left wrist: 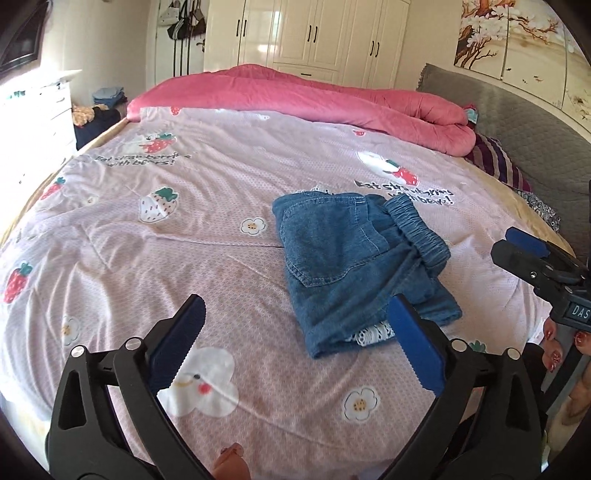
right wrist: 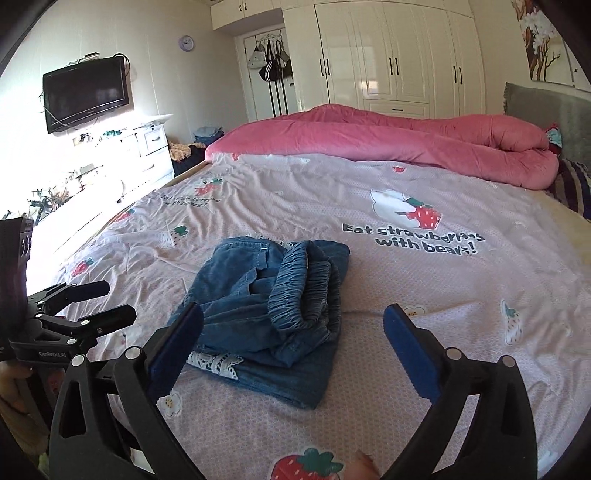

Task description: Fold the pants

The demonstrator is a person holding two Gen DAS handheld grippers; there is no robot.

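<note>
Left wrist view: the left gripper (left wrist: 295, 328) hangs over the bed (left wrist: 221, 258) with its jaws spread wide and nothing between them. The pants (left wrist: 354, 266) lie folded in a compact blue denim bundle on the pink strawberry-print sheet (left wrist: 147, 236), toward the headboard (left wrist: 517, 122) side of the bed. The elastic waistband (left wrist: 417, 229) sits on top, and white lace trim (left wrist: 373, 334) peeks out at the bundle's near edge, just beside the right blue pad. The right gripper (left wrist: 524, 243) pokes in from the right edge, off the pants; its jaws look close together from here, though this angle does not settle it. A pink duvet (left wrist: 332, 99) is rolled along the far edge of the bed, with white wardrobes (left wrist: 314, 33) behind.

Right wrist view: the right gripper (right wrist: 293, 325) shows its jaws clearly spread, empty, hovering above the sheet (right wrist: 443, 295). The pants (right wrist: 273, 310) rest just ahead, between the two pads, waistband (right wrist: 306, 288) bunched on top and lace (right wrist: 218, 362) sticking out at the near left corner of the bundle. The left gripper (right wrist: 110, 306) shows at the left edge, jaws parted, clear of the denim. The duvet (right wrist: 406, 140) lines the far edge; a TV (right wrist: 86, 94) hangs on the left wall.
</note>
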